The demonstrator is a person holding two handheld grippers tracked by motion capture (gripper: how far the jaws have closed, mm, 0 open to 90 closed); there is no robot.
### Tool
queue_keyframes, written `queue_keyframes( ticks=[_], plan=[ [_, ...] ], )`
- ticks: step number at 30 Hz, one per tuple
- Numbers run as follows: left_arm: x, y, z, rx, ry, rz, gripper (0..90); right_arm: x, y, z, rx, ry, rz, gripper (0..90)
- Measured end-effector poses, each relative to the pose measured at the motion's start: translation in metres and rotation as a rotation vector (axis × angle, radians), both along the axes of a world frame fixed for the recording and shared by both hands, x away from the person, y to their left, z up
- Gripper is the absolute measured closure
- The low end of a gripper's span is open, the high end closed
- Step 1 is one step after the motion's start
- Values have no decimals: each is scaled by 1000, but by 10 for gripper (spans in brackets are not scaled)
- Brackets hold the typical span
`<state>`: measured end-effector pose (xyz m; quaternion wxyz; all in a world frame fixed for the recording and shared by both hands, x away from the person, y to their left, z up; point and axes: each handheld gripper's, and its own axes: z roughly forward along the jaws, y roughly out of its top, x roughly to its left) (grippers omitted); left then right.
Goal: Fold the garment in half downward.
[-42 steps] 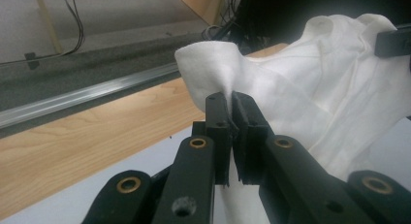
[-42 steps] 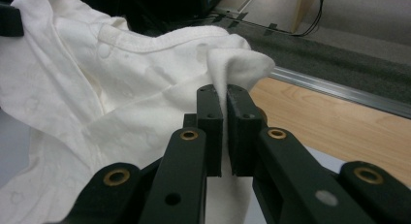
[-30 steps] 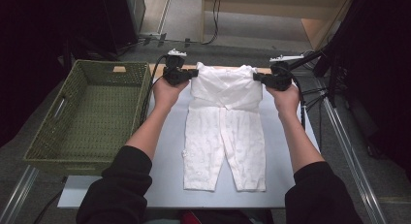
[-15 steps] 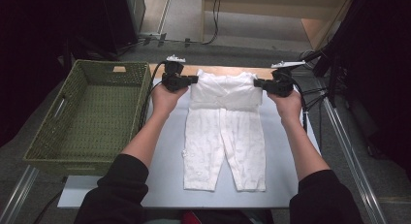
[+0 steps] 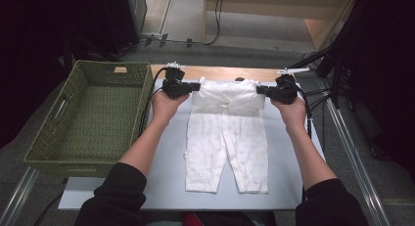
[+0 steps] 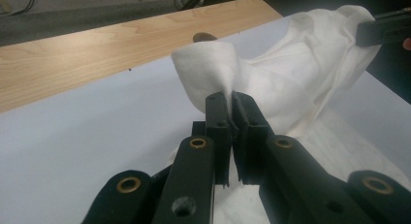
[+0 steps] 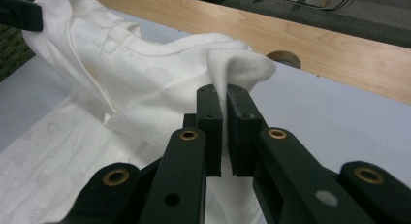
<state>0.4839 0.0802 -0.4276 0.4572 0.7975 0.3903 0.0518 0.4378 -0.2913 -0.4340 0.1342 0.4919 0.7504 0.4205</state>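
A white baby romper (image 5: 227, 133) lies flat on a pale mat (image 5: 166, 167) in the middle of the table, legs pointing toward the person, its top end lifted off the mat. The left gripper (image 5: 195, 86) pinches the top left corner, jaws closed on a fold of the cloth; in the left gripper view the fabric (image 6: 213, 71) stands up in a peak from between the closed jaws of the left gripper (image 6: 231, 110). The right gripper (image 5: 261, 90) pinches the top right corner the same way, and the right gripper view shows cloth (image 7: 232, 69) squeezed between the tips of the right gripper (image 7: 224, 100). The raised top edge sags a little between the two grips.

Beyond the romper's top edge runs a strip of bare wood tabletop (image 5: 215, 72), near the table's far edge. Bare mat lies on both sides of the legs, wider on the left. A green woven basket (image 5: 46, 147) sits just left of the mat, its near right corner overlapping the mat's edge. The person's forearms flank the romper.
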Motion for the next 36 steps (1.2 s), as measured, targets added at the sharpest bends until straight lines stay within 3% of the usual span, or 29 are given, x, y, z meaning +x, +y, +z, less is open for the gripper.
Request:
queue_keyframes(
  ticks=[6, 9, 19, 29, 36],
  plan=[
    [-4, 1, -1, 16, -3, -11, 863, -5, 0, -1, -1, 3, 13, 832],
    [-8, 2, 0, -6, 6, -11, 863, -7, 0, -1, -5, 6, 18, 832],
    [-18, 3, -4, 7, 11, -31, 863, -17, -1, -6, 2, 20, 38, 830],
    [-28, 7, -13, -16, 22, -34, 863, -27, -1, -11, -4, 20, 59, 829],
    [-35, 8, -18, -7, 29, -42, 863, -35, 2, -15, -9, 20, 80, 829]
  ],
)
